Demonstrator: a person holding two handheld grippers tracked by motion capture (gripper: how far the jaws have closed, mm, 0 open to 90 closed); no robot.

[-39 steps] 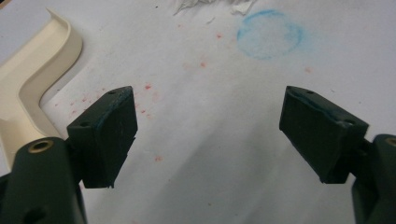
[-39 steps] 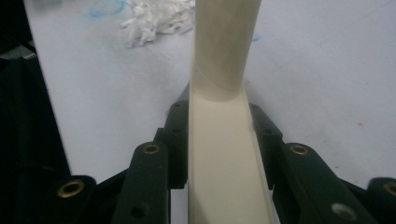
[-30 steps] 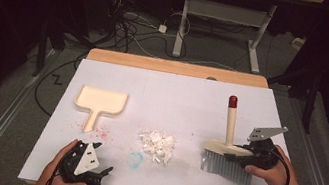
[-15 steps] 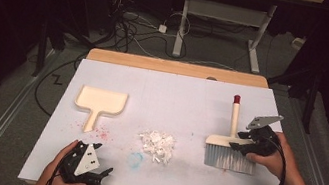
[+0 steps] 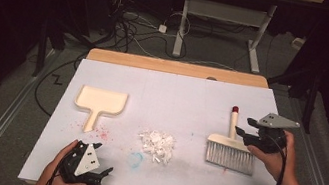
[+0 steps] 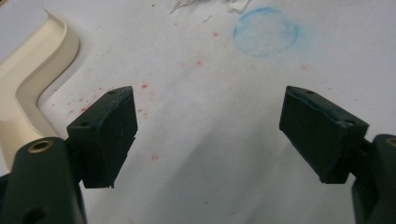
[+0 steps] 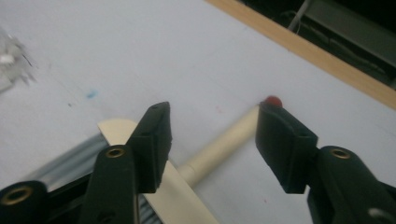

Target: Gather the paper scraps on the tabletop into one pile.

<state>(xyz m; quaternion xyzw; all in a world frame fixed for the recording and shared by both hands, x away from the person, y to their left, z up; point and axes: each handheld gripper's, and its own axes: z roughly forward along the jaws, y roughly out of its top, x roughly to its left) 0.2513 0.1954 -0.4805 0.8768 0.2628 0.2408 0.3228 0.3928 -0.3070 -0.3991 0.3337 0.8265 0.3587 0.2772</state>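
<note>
The cream plastic hand brush with grey bristles and a red-tipped handle (image 5: 230,149) lies flat on the white table sheet (image 5: 177,94), near its right edge, with the right gripper (image 5: 241,134) just beside the handle; its jaws have just been opening and now stand apart on either side of the handle (image 7: 224,144) without pressing it. The left gripper (image 5: 105,174) rests at the near left edge with jaws spread wide over bare sheet, close to a blue smudge ring (image 6: 266,31). A small heap of white paper scraps (image 5: 156,144) sits between the brush and the cream plastic dustpan (image 5: 100,102).
</note>
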